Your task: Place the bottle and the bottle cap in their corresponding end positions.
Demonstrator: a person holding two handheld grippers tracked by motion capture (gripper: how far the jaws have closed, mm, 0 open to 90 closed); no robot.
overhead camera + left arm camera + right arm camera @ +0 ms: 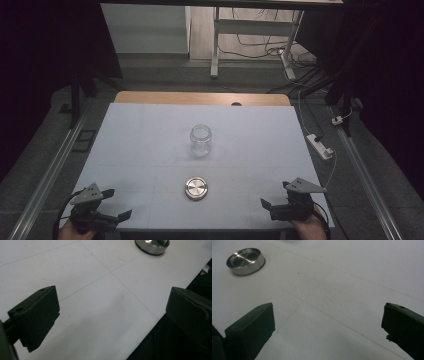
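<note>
We are looking down on a white table (150, 130). A metal lid (196, 188) is lying just nearer us than an open glass jar (201, 140). Our left gripper (116, 216) and right gripper (267, 206) are flanking the lid, about equally distant, both spread wide, holding nothing.

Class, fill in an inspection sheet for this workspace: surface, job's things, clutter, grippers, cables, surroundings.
Surface: white table top, bare wood strip at its far edge.
Job's things: open glass jar upright mid-table; metal lid lying apart, nearer the person.
Clutter: nothing seen.
Grippers: left gripper and right gripper at the near corners, jaws apart, holding nothing.
Cables: power strip with white lead on the floor at right.
Surroundings: white desk frame beyond, dark sides.
</note>
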